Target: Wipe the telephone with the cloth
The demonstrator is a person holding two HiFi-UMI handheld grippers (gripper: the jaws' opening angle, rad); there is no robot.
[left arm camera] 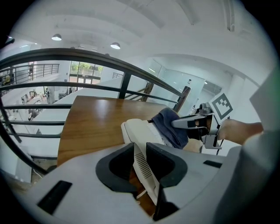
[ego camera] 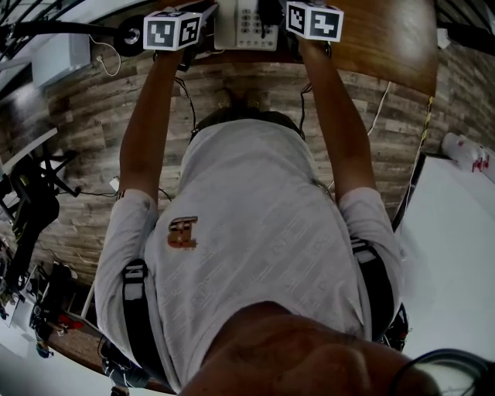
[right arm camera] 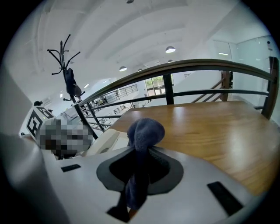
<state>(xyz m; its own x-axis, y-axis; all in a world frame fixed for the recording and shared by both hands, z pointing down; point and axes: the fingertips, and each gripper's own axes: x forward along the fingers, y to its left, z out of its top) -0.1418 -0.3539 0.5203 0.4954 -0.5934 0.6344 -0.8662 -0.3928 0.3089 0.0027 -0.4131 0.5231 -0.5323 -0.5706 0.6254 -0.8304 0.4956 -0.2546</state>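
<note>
Telephone [left arm camera: 139, 131], one; cloth [right arm camera: 144, 131], one; tools [left arm camera: 141, 168] [right arm camera: 138, 173], two

This looks like an upper gallery level of a large open-plan office building. A black metal railing [right arm camera: 168, 89] overlooks a bright white hall below, under recessed ceiling lights [left arm camera: 115, 45] and beside glass partitions [left arm camera: 183, 85]. Office furnishings confirm it: a wooden table [right arm camera: 210, 127] carrying a desk telephone [ego camera: 246, 23], a coat stand [right arm camera: 68, 74], wood-look plank flooring [ego camera: 93, 116] and trailing cables [ego camera: 186, 93].
</note>
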